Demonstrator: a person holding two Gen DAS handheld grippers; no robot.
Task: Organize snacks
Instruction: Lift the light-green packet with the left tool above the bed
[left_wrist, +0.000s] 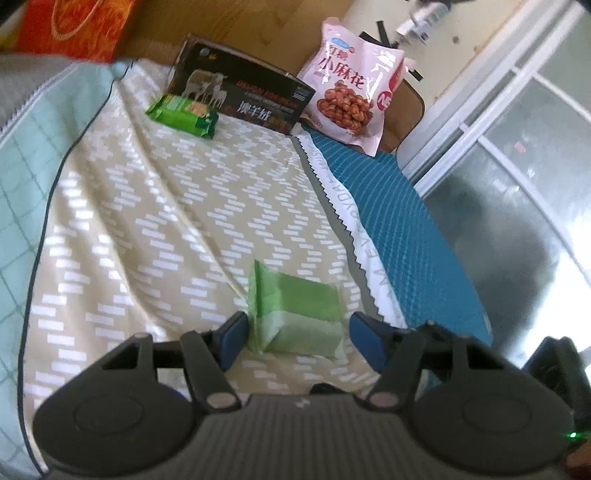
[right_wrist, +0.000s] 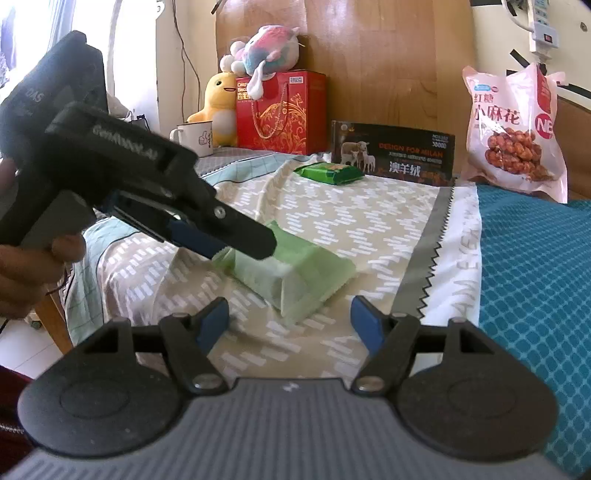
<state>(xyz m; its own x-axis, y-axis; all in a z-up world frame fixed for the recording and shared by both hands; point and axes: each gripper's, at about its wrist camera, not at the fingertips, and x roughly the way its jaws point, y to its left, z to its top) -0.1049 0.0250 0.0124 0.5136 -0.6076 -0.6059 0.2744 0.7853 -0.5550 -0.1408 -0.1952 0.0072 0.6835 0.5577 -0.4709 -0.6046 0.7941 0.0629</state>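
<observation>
Place: A bed with a beige zigzag-patterned cloth (right_wrist: 332, 218) was seen, with a wooden headboard (right_wrist: 388, 74) behind it.

Left tongs: The left tongs (left_wrist: 295, 332) were spread. A pale green, soft plastic snack packet (left_wrist: 301, 317) lay between the blue pads, but it did not look pinched. No firm press on it could be seen.

Right tongs: The right tongs (right_wrist: 290, 321) were spread wide and nothing was held in them. They were kept just in front of the pale green packet.

Pale green packet: It was lying flat on the beige cloth, near the front of the bed and well apart from the other snacks.

Snacks at the back: A small dark green biscuit packet (right_wrist: 328, 172) was seen lying just in front of a long black cardboard box with sheep on it (right_wrist: 393, 153). A big pink bag of brown twisted snacks (right_wrist: 515, 129) was leaned against the headboard, beside the black box.

Other things: A red gift box (right_wrist: 280, 112), a yellow plush toy (right_wrist: 218, 107) and a white mug (right_wrist: 195, 138) were seen at the far left corner.

Done: Two snacks looked already gathered by the headboard.

Left to do: The pale green packet was not yet put with the others. It probably had to be gripped and carried to the back.
</observation>
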